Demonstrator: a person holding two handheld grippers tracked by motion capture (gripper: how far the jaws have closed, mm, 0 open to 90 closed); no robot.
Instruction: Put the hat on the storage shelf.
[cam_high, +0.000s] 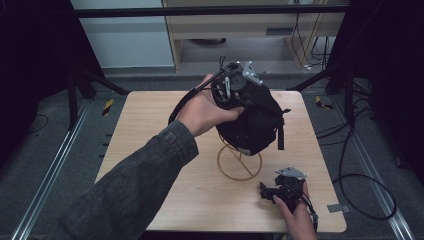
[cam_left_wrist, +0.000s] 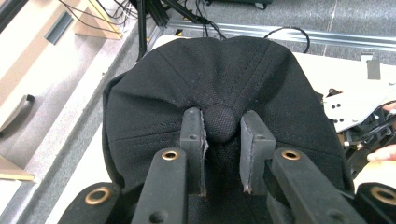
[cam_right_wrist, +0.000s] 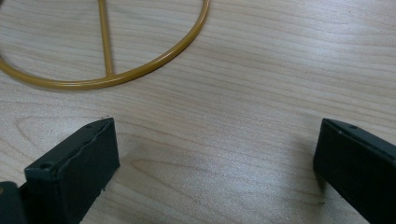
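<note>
The left tool (cam_left_wrist: 219, 154) sits on the crown of a black cap (cam_left_wrist: 154, 98), its jaws pinched on the top button (cam_left_wrist: 220, 122), with fabric bunched around them. Directly below this tool, the cap rests over a gold wire stand (cam_high: 239, 162) on the tabletop (cam_high: 150, 130). The right tool (cam_right_wrist: 215, 168), jaws spread wide and empty, lies low on the tabletop with the stand's ring just ahead of it. The step in hand is probably lifting the cap off or seating it; next calls for a straight vertical move, perhaps steadying the stand.
</note>
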